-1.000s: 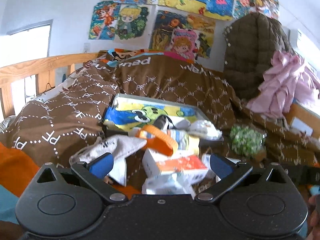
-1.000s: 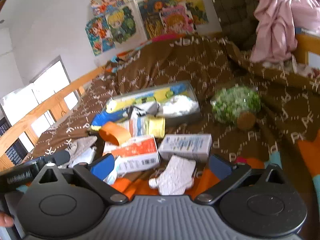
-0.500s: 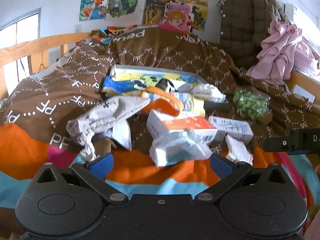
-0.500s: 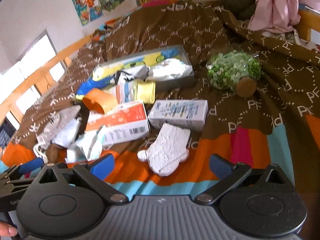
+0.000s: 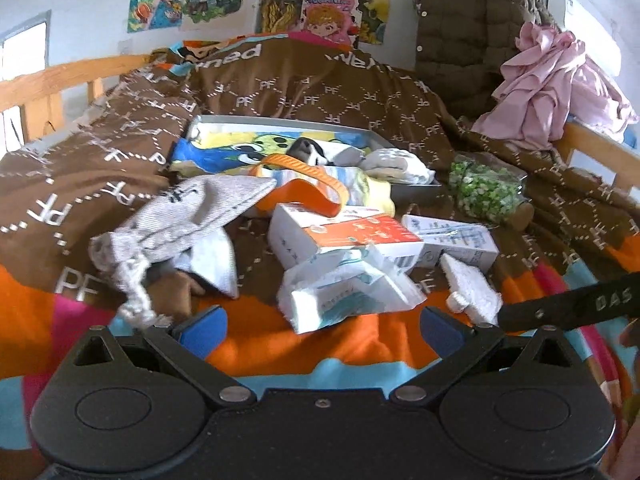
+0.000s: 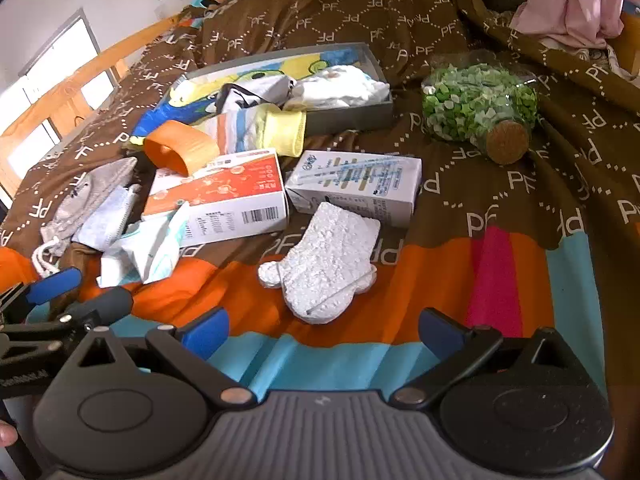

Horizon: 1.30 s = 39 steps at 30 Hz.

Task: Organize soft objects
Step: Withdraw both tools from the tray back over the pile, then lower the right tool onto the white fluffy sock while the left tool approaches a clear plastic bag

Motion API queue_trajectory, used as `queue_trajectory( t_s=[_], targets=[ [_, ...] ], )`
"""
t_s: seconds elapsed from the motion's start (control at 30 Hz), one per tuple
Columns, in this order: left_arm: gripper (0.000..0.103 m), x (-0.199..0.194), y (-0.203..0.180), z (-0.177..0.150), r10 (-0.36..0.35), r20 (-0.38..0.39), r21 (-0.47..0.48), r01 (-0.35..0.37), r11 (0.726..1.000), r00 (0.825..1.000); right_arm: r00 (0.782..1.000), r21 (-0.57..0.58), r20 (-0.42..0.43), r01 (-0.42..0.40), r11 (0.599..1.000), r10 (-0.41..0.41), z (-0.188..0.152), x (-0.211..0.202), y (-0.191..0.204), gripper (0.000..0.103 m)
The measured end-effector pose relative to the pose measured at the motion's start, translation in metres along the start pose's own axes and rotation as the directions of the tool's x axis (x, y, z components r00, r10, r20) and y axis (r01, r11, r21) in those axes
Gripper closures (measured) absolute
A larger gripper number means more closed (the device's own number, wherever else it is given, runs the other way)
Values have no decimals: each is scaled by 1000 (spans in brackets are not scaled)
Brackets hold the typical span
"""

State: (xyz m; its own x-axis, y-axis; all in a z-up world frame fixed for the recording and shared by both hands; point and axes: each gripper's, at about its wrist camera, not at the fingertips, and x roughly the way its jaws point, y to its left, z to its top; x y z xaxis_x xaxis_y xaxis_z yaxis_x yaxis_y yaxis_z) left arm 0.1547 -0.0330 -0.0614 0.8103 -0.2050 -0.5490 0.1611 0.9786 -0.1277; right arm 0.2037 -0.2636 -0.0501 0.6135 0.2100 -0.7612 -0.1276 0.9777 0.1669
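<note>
Socks and cloths lie scattered on the bed (image 6: 500, 280) before the grey tray (image 6: 352, 116). We hold left tool (image 5: 320, 330) and right tool (image 6: 322, 330) open, empty. Approach step; next, close on white mitt (image 6: 328, 264).

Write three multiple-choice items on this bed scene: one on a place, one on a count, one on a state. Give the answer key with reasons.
1. Where does the white foam mitten shape lie?
A. inside the grey tray
B. on the blanket, in front of the blue-and-white box
C. on top of the jar

2. How many cardboard boxes lie on the blanket?
A. one
B. two
C. four

3. How do the right tongs stand?
A. open, holding nothing
B. shut on a sock
C. shut on the jar

Key:
1 B: it rests on the blanket just in front of the blue-and-white box.
2 B: only the orange-and-white box and the blue-and-white one show.
3 A: the blue pads stand wide apart with only bedding between them.
</note>
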Motion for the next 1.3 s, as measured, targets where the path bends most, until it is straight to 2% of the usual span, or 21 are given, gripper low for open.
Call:
queue_trajectory(
  t_s=[0.2,0.47,0.6,0.77,0.9,1.13,1.3],
  targets=[
    [1,11,2,8,-66,-3,-69,65,995,998,1000,-10,-14,21,1000,-21,5,12,-2,0],
    [1,32,11,19,-91,-32,-181,84,980,995,999,-81,-37,32,996,-35,11,29,5,1],
    [1,42,15,24,-125,-53,-235,110,966,991,998,-104,-42,33,994,-37,14,38,7,1],
    [5,48,20,24,-137,-60,-287,114,951,989,998,-100,-42,41,994,-46,20,47,5,4],
    [14,54,23,23,-141,-76,-315,110,943,987,998,-99,-54,35,994,-40,22,53,5,5],
    [23,57,26,22,-137,-83,-327,103,939,987,998,-98,-55,21,995,-27,21,53,7,14],
    [28,57,26,19,-136,-84,-327,101,940,987,997,-86,-79,-11,996,4,19,55,8,27]
  ],
)
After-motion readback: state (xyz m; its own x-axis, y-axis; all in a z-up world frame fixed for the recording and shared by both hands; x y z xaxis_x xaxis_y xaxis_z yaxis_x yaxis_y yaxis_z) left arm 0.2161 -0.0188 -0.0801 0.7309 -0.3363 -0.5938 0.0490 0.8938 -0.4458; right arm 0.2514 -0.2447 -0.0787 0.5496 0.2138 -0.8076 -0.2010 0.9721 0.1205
